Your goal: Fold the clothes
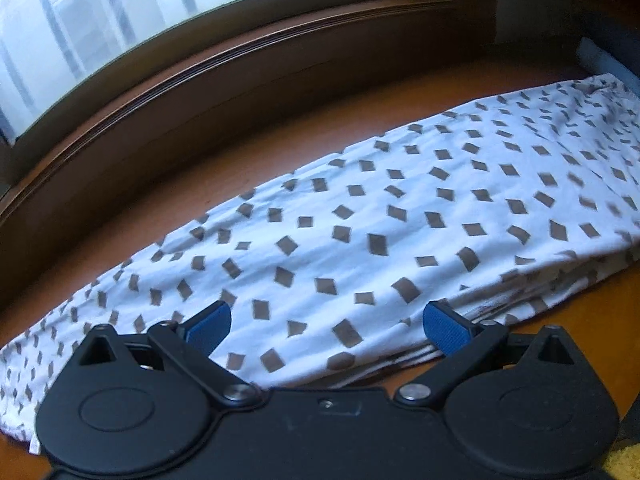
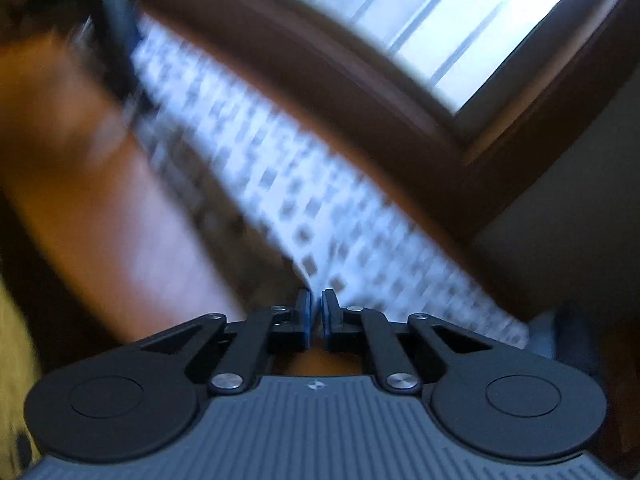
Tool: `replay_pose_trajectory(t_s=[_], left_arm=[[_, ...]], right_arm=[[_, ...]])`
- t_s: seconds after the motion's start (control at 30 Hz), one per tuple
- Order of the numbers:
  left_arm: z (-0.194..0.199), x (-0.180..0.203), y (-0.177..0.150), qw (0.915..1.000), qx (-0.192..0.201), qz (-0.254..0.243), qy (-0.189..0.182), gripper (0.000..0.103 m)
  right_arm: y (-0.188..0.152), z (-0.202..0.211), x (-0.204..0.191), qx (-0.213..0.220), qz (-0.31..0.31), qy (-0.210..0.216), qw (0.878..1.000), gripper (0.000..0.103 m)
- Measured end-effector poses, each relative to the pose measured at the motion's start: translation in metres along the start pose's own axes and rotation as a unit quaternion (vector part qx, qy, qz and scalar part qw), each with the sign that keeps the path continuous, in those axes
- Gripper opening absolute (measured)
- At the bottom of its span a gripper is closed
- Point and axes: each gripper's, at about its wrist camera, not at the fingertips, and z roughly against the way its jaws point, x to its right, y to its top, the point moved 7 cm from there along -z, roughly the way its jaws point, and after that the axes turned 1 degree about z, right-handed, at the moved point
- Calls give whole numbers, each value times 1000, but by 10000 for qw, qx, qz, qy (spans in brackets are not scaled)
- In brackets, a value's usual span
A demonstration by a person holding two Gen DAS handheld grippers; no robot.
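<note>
Patterned garment (image 1: 380,216) lies as a long narrow layered strip on the wooden table (image 1: 248,160) beside the window: lengthwise folds look done, crosswise remain. Left gripper (image 1: 327,322) jaws spread wide above its near edge; right gripper (image 2: 316,314) jaws clenched, grip on cloth too blurred to tell

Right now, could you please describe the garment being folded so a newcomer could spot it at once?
Find the window with its dark wooden sill; below it lies an orange-brown wooden surface. Stretched along it is the folded cloth, the only white fabric there, scattered with small brown diamonds.
</note>
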Motion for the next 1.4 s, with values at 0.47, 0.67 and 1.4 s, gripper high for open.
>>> replay_pose_trajectory(t_s=[0.47, 0.67, 1.4], left_arm=[[13, -22, 24, 9989, 186, 430, -53, 103], [5, -15, -5, 9995, -207, 230, -7, 103], [18, -128, -4, 9893, -72, 870, 1171, 103]], right_arm=[[52, 0, 39, 1081, -1916, 603, 9736, 29], [49, -25, 4, 709, -1757, 1078, 9760, 28], [200, -106, -4, 1295, -904, 3513, 9228, 45]])
